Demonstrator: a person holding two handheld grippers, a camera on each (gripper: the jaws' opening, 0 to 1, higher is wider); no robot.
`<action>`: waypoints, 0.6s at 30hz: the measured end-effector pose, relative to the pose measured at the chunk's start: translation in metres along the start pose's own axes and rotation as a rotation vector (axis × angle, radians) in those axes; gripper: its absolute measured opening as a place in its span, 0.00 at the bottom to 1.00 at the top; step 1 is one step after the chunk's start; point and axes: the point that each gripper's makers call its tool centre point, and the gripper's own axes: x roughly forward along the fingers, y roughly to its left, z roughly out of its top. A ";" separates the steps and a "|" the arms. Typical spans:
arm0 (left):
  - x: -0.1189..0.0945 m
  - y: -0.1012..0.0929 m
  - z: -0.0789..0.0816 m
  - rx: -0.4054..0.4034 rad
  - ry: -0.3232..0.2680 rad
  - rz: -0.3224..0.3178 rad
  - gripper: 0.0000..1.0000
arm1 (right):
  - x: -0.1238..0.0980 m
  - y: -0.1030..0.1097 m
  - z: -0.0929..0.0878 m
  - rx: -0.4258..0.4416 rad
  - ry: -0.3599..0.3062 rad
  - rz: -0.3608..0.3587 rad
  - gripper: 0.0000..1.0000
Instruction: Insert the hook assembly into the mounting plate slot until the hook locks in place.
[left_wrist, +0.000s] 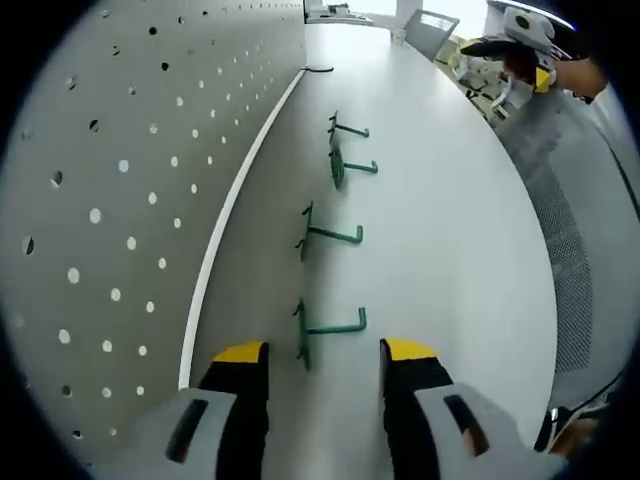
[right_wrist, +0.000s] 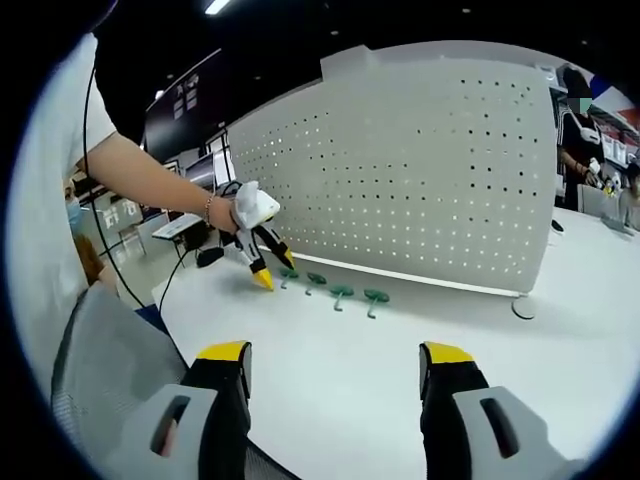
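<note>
In the left gripper view, my left gripper (left_wrist: 325, 352) has its jaws spread, holding nothing, with the nearest green hook (left_wrist: 330, 328) lying on the white table (left_wrist: 450, 240) between and just beyond the yellow tips. Three more hooks (left_wrist: 335, 235) run in a row toward 12 o'clock, alongside the perforated mounting plate (left_wrist: 130, 200) standing at 9 o'clock. My right gripper (left_wrist: 520, 45) shows at 1 o'clock. In the right gripper view, my right gripper (right_wrist: 335, 355) is also spread and empty, well apart from the row of hooks at 12 o'clock. My left gripper sits at 10 o'clock, tips beside the end hook, in front of the plate.
</note>
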 end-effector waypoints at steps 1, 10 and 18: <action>0.000 0.002 0.000 -0.013 -0.001 0.007 0.43 | 0.000 0.000 0.000 -0.001 -0.001 0.000 0.66; 0.000 0.005 -0.001 -0.039 0.013 0.025 0.29 | 0.000 0.000 0.002 0.005 -0.009 0.000 0.66; 0.000 0.007 -0.001 -0.051 0.017 0.041 0.18 | 0.000 0.002 0.001 0.006 -0.010 0.002 0.66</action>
